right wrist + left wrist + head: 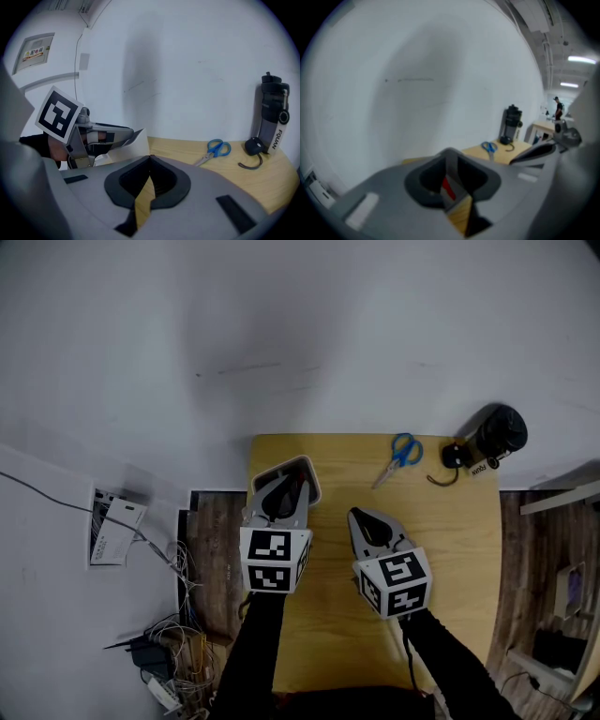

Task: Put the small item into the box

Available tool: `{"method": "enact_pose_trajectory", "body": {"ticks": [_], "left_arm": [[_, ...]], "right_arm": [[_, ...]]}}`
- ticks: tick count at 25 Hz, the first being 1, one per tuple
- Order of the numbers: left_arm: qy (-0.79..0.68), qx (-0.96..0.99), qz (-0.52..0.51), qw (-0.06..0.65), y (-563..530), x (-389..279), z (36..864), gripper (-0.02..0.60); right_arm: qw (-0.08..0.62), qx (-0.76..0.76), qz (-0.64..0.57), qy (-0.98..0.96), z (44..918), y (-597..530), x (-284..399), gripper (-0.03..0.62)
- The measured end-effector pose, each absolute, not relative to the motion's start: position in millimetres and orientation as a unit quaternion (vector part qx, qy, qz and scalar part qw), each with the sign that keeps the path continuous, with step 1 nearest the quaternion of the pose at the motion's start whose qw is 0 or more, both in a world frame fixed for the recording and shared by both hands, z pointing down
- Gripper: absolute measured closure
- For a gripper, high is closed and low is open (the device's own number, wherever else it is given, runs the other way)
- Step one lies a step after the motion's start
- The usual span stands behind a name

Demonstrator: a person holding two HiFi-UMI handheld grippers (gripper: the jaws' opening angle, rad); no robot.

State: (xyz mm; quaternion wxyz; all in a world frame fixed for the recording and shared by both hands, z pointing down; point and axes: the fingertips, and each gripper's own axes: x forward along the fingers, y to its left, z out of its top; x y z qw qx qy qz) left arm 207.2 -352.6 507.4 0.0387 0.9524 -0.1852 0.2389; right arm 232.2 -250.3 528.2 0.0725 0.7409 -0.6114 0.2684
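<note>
A small white box (270, 468) stands at the far left corner of the yellow wooden table (450, 540). My left gripper (291, 482) reaches into it from above. In the right gripper view, the left gripper (132, 134) has its jaws together on the upper edge of the box (124, 150). The left gripper view shows my left gripper (450, 151) with a grey strip and a red strip (447, 186) in the slit between its jaws. Whether the red strip is the small item is unclear. My right gripper (356, 514) (150, 157) hovers shut and empty just right of the box.
Blue-handled scissors (398, 457) lie at the back of the table. A black bottle (497, 432) with a strap stands at the far right corner. A white wall runs behind the table. Cables and a power strip (164, 690) lie on the floor at left.
</note>
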Motion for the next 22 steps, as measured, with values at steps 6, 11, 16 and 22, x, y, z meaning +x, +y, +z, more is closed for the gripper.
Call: {"method": "enact_pose_trajectory", "body": {"ticks": [6,11,16,22], "left_arm": [[-0.186,0.954,0.23,0.046,-353,206,505,0.502],[-0.184,0.956,0.225,0.042,-349,205,500,0.505],[-0.181,0.958,0.22,0.036,-344,203,492,0.517],[-0.178,0.96,0.213,0.043,-340,197,486,0.523]], "right_arm": [[0.072,0.741,0.263,-0.613,523,-249,230,0.586],[0.072,0.744,0.256,-0.613,516,-248,232,0.586],[0.071,0.747,0.25,-0.612,509,-246,231,0.586],[0.068,0.746,0.244,-0.616,501,-246,226,0.586]]}}
